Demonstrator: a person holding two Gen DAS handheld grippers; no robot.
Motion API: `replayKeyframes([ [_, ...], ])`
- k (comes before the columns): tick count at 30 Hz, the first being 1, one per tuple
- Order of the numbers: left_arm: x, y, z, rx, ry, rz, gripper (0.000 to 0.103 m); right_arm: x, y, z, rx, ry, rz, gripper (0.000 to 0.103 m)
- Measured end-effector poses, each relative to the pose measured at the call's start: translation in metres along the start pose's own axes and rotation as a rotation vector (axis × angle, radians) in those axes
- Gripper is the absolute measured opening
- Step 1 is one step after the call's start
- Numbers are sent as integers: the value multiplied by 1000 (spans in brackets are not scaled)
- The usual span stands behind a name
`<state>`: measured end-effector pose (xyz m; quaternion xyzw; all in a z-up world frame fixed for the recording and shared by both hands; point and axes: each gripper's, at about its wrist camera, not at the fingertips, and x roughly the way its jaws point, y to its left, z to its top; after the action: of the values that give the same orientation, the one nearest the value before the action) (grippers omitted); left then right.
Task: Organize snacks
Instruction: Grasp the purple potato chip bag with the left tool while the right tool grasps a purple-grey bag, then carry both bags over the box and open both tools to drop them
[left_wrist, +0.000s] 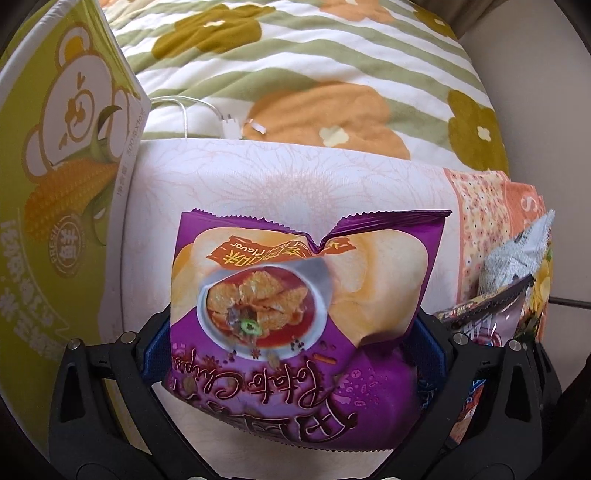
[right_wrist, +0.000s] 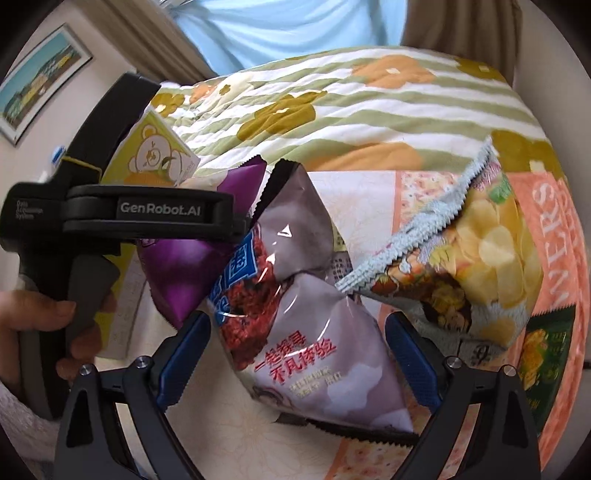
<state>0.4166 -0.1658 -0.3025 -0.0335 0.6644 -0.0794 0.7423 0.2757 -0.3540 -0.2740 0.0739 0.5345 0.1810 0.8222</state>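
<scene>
We judge sorting barely begun: left tool (left_wrist: 291, 350) clamps the purple chip bag (left_wrist: 303, 295), right tool (right_wrist: 295, 354) gapes around the grey snack bag (right_wrist: 310, 332), the yellow chip bag (right_wrist: 480, 258) loose beside it.

Left wrist view: close, low over the purple chip bag (left_wrist: 295, 295), facing the bed (left_wrist: 295, 55).
Right wrist view: close over the mauve bag (right_wrist: 306, 314), facing the same bed.
Shared: purple chip bag, bear box (left_wrist: 62, 147), bed.
</scene>
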Motion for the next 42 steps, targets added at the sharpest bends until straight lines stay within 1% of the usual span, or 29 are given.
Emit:
replayKeyframes([
  [4, -5, 2, -6, 43, -18, -15, 89, 2, 2, -1, -76, -8, 16, 94],
  [6, -8, 2, -8, 62, -32, -24, 85, 3, 4, -1, -114, -8, 16, 94],
  [8, -10, 1, -9, 70, -40, -21, 83, 5, 6, -2, -150, -3, 21, 94],
  [10, -13, 1, -11, 76, -54, -14, 78, 6, 7, -4, -172, -4, 23, 94],
  [12, -15, -1, -12, 92, -61, 9, 76, 7, 6, -5, -176, -6, 28, 94],
  [13, -18, -3, -13, 107, -74, 38, 76, 7, 6, -5, -174, -8, 28, 94],
  [16, -23, -8, -15, 138, -94, 65, 75, 8, 7, -7, -162, -21, 31, 94],
  [18, -28, -11, -17, 158, -109, 82, 75, 9, 8, -8, -152, -30, 38, 90],
  [20, -35, -14, -19, 168, -129, 93, 75, 8, 9, -10, -152, -28, 36, 72],
  [21, -39, -15, -20, 173, -136, 95, 75, 7, 9, -11, -153, -33, 32, 71],
  [23, -44, -16, -22, 177, -150, 99, 75, 3, 10, -13, -157, -43, 30, 61],
  [24, -48, -18, -23, 180, -158, 101, 75, 2, 11, -14, -158, -43, 33, 54],
  [25, -52, -19, -25, 181, -167, 105, 75, 0, 11, -15, -156, -45, 28, 52],
  [28, -65, -21, -30, 188, -196, 125, 75, -6, 10, -17, -149, -56, 19, 52],
  [31, -80, -24, -34, 180, -224, 118, 75, -17, 10, -18, -136, -74, 20, 51],
  [37, -126, -30, -45, 175, -310, 110, 75, -46, 19, -22, -147, -105, 9, 51],
  [42, -168, -21, -56, 140, -382, 82, 75, -70, 29, -18, -175, -118, -1, 51],
])
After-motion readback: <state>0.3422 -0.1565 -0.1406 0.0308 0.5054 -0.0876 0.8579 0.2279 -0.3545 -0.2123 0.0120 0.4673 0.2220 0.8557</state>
